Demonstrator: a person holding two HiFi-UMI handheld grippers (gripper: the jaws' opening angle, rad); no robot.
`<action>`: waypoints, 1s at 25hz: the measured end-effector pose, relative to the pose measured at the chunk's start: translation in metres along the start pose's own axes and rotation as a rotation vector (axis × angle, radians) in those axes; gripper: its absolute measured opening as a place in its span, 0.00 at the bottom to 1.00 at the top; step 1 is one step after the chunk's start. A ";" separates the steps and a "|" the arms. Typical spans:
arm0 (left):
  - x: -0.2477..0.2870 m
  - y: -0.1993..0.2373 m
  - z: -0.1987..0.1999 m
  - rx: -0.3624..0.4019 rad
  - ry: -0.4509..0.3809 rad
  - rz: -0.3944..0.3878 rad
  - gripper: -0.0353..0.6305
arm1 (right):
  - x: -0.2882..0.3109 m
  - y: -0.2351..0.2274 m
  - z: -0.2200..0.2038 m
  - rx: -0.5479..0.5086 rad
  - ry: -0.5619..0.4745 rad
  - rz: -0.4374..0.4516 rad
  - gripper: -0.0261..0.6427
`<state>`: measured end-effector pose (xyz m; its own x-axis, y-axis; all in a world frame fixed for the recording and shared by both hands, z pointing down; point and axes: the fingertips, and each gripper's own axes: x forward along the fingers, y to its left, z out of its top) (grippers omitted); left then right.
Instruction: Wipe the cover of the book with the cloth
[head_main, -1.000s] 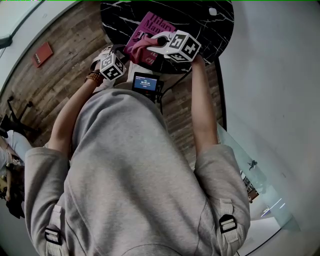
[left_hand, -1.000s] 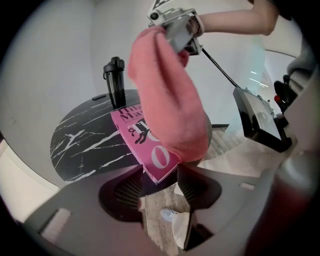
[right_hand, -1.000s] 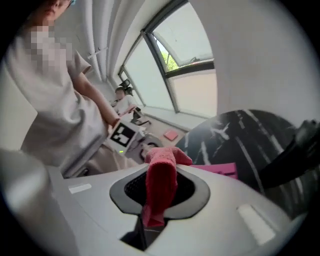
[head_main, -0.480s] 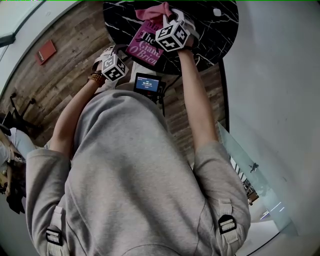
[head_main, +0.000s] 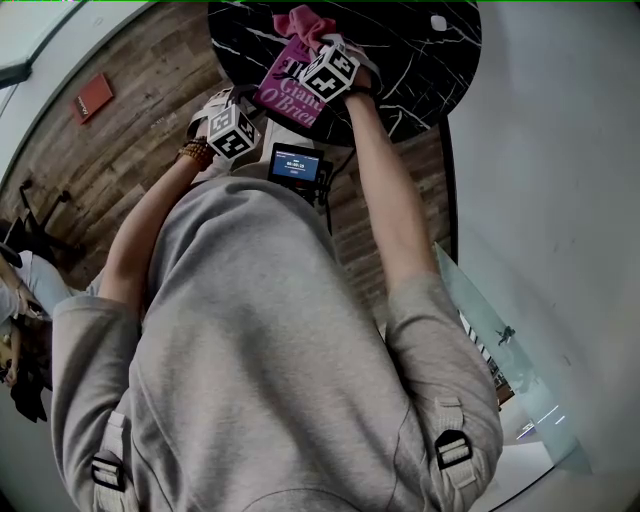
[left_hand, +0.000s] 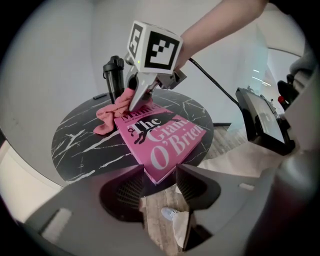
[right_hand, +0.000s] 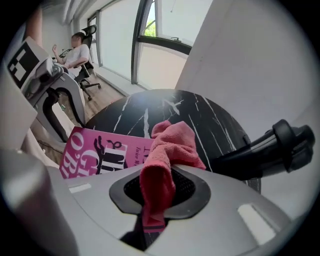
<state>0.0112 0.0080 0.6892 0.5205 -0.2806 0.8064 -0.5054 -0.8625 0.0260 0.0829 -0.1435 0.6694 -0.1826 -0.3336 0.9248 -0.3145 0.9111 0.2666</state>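
Observation:
A pink book (left_hand: 160, 137) lies flat on the round black marble table (head_main: 420, 60), its near corner jutting past the table edge. My left gripper (left_hand: 159, 172) stands open with that corner between its jaws, which have just been closing a little. My right gripper (right_hand: 156, 200) is shut on a pink cloth (right_hand: 172, 145) and points steeply down. The cloth (left_hand: 112, 115) is bunched at the book's far end, partly on the cover and partly on the table. In the head view the right gripper's marker cube (head_main: 330, 72) hides the middle of the book (head_main: 290, 95).
A black bottle (left_hand: 113, 75) stands at the back of the table, just behind the cloth. A small screen device (head_main: 295, 163) hangs below the table edge near my chest. A small white object (head_main: 437, 22) lies on the table's far right. A wall runs along the right.
The right gripper has carried the cloth from the book's middle across the cover to its far end and has tipped downward. The left gripper has stayed at the near corner.

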 end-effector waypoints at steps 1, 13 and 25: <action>0.000 0.000 0.000 0.000 -0.001 0.000 0.35 | 0.002 0.005 -0.001 0.004 0.006 0.012 0.16; 0.001 0.000 -0.001 -0.002 -0.002 0.001 0.36 | 0.004 0.032 0.003 0.001 0.020 0.067 0.15; 0.003 -0.001 -0.002 -0.013 0.003 -0.001 0.38 | -0.002 0.056 -0.002 0.018 0.008 0.073 0.15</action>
<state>0.0118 0.0088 0.6924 0.5188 -0.2781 0.8084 -0.5136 -0.8574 0.0346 0.0673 -0.0917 0.6828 -0.1980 -0.2646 0.9438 -0.3170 0.9284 0.1938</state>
